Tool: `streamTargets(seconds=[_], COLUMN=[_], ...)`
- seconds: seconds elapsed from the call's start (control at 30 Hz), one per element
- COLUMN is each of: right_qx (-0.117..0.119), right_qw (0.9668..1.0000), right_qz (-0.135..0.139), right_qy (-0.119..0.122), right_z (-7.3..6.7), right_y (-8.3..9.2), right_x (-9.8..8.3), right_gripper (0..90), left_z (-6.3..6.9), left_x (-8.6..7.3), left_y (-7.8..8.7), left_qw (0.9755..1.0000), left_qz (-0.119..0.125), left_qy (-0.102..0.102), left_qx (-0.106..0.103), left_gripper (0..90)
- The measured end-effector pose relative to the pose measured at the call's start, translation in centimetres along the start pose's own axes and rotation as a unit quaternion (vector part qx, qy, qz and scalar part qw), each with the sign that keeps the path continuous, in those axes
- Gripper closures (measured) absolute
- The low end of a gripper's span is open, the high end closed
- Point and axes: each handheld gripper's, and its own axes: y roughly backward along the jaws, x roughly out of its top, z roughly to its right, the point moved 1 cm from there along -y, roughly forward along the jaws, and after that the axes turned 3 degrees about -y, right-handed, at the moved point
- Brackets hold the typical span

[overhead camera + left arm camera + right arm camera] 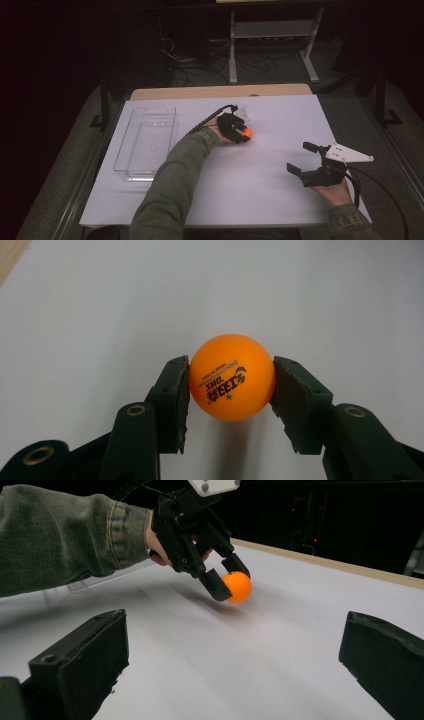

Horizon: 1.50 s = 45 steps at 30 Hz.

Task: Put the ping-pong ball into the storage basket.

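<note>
Gripping a smooth round orange ball (232, 376), left tool (231, 385), seemingly plastic.

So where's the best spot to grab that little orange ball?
Across its widest middle, one pad on each opposite side, as the left tongs do now. The orange ball is round and smooth, so an off-centre pinch would likely squirt it out.

Olive-green sleeves (167, 185) with buttoned cuffs; both black grippers, left (239, 131) and right (301, 158), trail black cables, grey triangular plates on top.

Ball (232, 376) smooth matt, probably plastic; tray (146, 142) clear glossy plastic.
</note>
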Motion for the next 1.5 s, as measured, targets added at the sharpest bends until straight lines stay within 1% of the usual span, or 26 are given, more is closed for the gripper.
streamTargets(seconds=[0.27,0.4,0.57,0.67,0.87,1.0,1.17,1.27,1.5], right_qx=[-0.001,-0.002,-0.001,0.001,0.0,-0.001,-0.001,-0.001,0.001], right_qw=[1.0,1.0,1.0,1.0,1.0,1.0,1.0,1.0,1.0], right_qz=[0.0,0.0,0.001,0.0,-0.003,-0.003,-0.004,-0.005,-0.007], right_qy=[0.0,-0.002,-0.001,0.0,0.004,0.002,0.003,0.003,0.003], right_z=[0.0,0.0,0.0,0.0,-0.1,-0.1,-0.1,-0.1,-0.2], right_y=[0.0,0.0,0.0,0.0,-0.1,-0.1,-0.1,-0.1,-0.2], right_x=[0.0,0.0,0.0,0.0,0.0,0.0,0.0,0.0,0.0], right_gripper=[0.0,0.0,0.0,0.0,0.0,0.0,0.0,0.0,0.0], left_z=[0.3,0.5,0.6,0.8,1.0,1.1,1.3,1.5,1.9], left_x=[0.3,0.6,0.7,0.9,1.0,1.1,1.2,1.3,1.7], left_y=[1.1,1.8,2.2,2.7,3.3,4.0,4.4,4.7,5.8], left_qw=[1.0,1.0,1.0,0.9999,0.9999,0.9999,0.9999,0.9999,0.9997], left_qz=[-0.003,0.0,0.004,0.001,0.002,0.004,0.003,0.008,0.012], left_qy=[-0.006,-0.007,-0.007,-0.012,-0.012,-0.013,-0.014,-0.013,-0.021], left_qx=[0.0,0.0,0.001,0.001,0.0,0.001,0.005,0.006,0.01], left_gripper=[50.2,50.2,50.2,50.2,50.2,50.2,50.2,50.3,50.2])
